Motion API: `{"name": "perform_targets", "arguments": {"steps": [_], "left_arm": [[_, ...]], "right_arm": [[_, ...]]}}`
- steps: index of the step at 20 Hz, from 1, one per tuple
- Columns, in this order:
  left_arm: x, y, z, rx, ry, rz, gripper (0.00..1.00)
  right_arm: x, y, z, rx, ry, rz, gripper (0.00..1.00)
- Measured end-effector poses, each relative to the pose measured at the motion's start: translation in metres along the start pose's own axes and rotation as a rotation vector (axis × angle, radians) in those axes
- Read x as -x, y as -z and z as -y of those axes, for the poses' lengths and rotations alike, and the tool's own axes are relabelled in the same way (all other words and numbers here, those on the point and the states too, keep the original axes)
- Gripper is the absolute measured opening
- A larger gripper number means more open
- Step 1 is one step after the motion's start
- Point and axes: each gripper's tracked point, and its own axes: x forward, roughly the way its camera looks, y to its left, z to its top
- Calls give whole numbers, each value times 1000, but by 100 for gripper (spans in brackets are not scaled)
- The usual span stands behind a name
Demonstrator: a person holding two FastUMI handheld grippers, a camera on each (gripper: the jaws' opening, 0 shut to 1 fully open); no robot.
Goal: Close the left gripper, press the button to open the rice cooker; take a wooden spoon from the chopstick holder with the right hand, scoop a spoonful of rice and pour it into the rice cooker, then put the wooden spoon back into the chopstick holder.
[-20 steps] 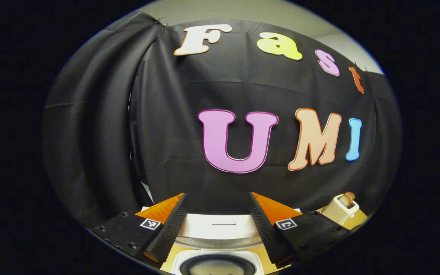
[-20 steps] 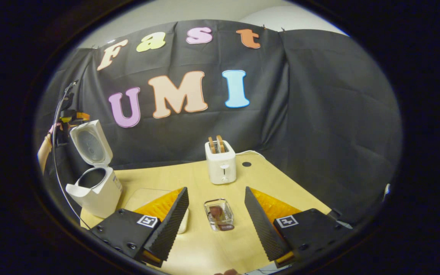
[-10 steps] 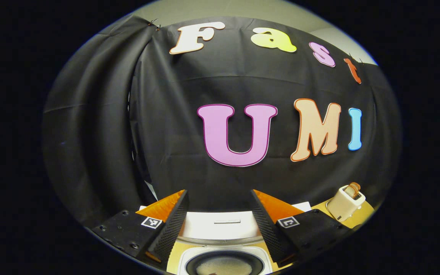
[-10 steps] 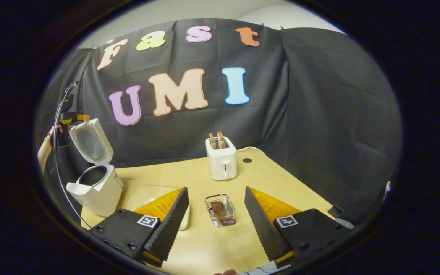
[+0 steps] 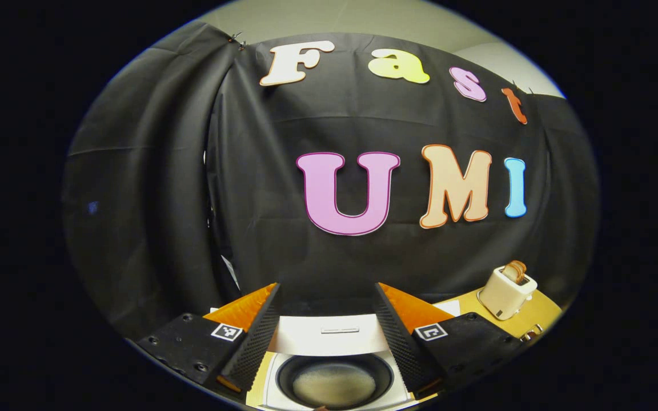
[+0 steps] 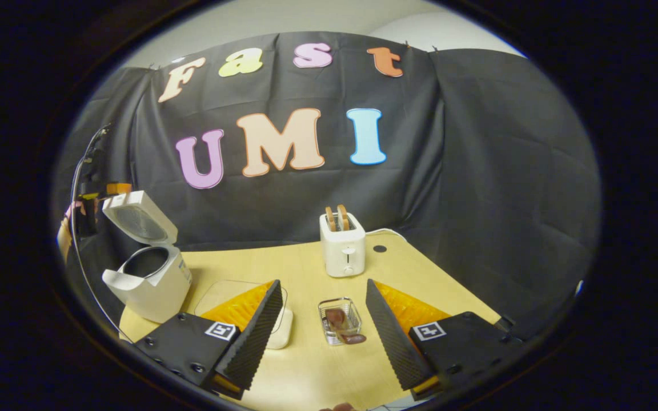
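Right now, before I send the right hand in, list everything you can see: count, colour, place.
Rice cooker: one, white, lid up, table's left end.
Inner pot: one, dark, pale contents, inside the cooker.
Toaster: one, white, two brown slices, back of table.
Chopstick holder: one, clear, brown spoon ends inside, between the right fingers.
Lidded box: one, white with clear lid, beside the holder.
Table: one, light wood.
Left gripper: open, above the cooker.
Right gripper: open, short of the holder.

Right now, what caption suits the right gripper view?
Open right gripper above table, facing holder, toaster, open cooker.
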Motion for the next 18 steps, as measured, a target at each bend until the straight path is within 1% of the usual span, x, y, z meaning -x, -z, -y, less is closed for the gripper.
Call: {"name": "perform_targets", "arguments": {"steps": [2,4,5,11,12,14,15,18], "left_arm": [[16,14,0,2,0,-4,93],[29,27,2,-3,1,2,93],[35,36,2,0,1,-3,93],[69,101,4,-2,7,-88,93],[73,114,5,-4,11,-105,93],[78,138,5,1,21,-144,93],[79,149,6,8,23,-164,93],[80,175,7,-6,26,-199,93]], "right_arm": [[-1,-3,-6,-2,-9,5,91],[-1,-2,-10,0,-13,3,95],[-2,-3,-11,3,-13,3,95],[1,-7,-22,19,-25,15,95],[1,-8,-25,18,-29,13,100],[1,-9,-31,21,-38,13,91],[2,-9,-33,27,-40,13,95],[3,-9,-39,40,-47,10,95]]}}
